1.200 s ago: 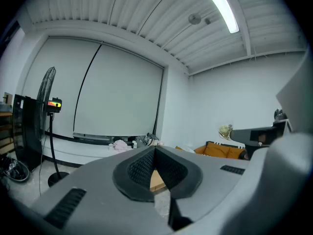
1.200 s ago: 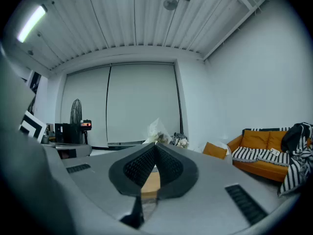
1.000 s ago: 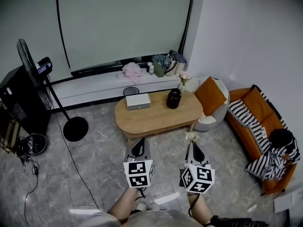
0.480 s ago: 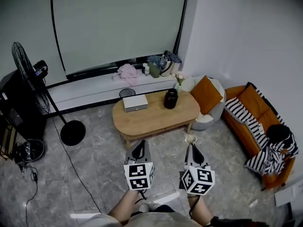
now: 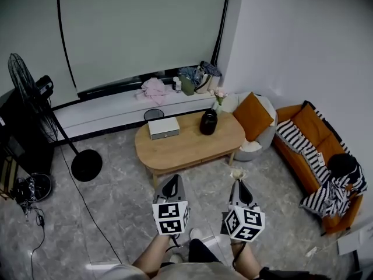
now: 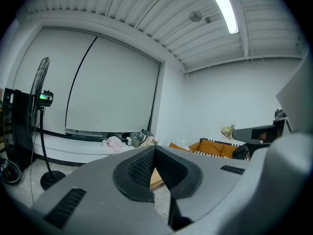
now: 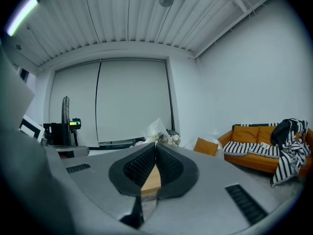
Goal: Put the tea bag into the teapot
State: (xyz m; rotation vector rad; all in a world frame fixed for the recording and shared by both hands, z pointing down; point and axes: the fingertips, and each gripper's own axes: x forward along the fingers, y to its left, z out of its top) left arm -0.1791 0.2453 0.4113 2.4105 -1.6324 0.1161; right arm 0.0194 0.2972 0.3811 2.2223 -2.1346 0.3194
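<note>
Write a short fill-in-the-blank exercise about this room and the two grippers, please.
In the head view, the grey box lies to the ___ of the dark teapot on the wooden table.
The sofa is ___ in colour.
The right gripper is shut on the pale tea bag, while the left gripper holds ___.
Missing words: left; orange; nothing.
</note>
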